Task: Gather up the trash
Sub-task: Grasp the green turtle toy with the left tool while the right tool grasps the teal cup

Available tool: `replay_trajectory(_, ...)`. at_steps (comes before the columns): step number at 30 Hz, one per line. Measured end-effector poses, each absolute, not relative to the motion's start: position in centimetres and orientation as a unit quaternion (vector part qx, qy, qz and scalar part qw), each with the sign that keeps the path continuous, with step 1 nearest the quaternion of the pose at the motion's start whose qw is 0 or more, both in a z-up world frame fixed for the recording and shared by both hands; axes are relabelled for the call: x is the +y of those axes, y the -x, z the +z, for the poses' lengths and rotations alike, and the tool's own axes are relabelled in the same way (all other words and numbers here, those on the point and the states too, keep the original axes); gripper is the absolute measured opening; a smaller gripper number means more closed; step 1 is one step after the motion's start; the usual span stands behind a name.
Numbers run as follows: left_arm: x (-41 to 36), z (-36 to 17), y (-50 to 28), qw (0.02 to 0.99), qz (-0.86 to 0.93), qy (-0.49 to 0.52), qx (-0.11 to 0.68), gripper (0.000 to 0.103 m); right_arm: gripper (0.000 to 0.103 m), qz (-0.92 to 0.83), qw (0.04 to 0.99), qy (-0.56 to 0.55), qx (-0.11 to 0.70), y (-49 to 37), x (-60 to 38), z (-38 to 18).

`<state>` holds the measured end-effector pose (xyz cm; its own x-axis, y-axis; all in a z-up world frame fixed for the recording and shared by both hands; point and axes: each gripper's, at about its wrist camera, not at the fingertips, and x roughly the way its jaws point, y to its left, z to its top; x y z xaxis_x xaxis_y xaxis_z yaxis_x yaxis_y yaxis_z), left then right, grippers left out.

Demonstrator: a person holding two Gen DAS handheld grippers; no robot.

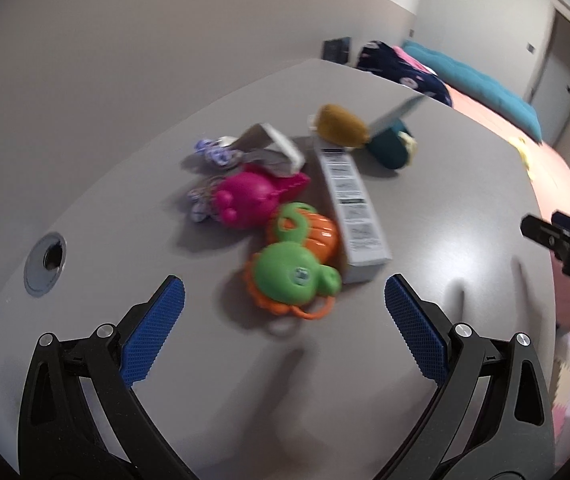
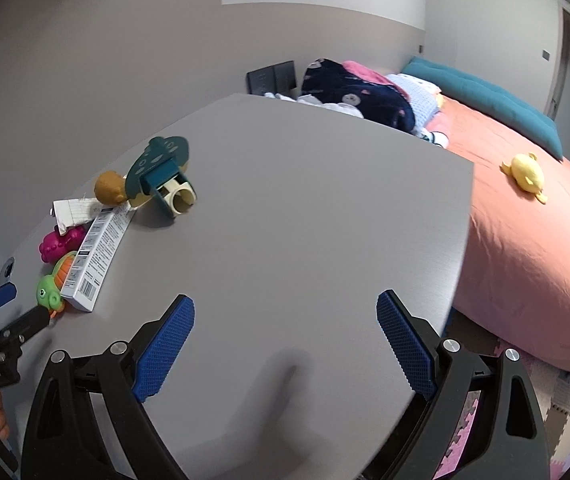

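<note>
1. Two tongs hover over the grey tabletop, both with blue pads spread wide apart and gripping nothing: the left tongs face a clutter of toys and trash, the right tongs face bare surface.
2. Just ahead of the left tongs lies a green-and-orange turtle toy, touching the near end of a long white carton.
3. Beyond it sits a pink toy, with crumpled paper and a purple-patterned wrapper just behind.
4. Farther back stand a brown plush and a teal tape dispenser.
5. Past the tabletop edge is a bed with a yellow plush on its orange cover.
</note>
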<state>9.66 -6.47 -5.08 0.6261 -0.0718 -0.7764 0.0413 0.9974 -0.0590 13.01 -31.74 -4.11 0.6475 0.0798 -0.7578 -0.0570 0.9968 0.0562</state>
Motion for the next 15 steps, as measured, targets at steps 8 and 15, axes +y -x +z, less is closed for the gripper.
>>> replay_trajectory(8,-6.0,-6.8,-11.8,0.892,-0.029,-0.001,0.452,0.087,0.093,0.072,0.904,0.005,0.422,-16.0,-29.3,-4.6)
replay_trajectory(15,-6.7,-7.7,-13.6,0.889,-0.042,-0.026,0.456,0.076,0.093,0.106,0.896,0.027,0.43,-20.2,-26.3,-4.9)
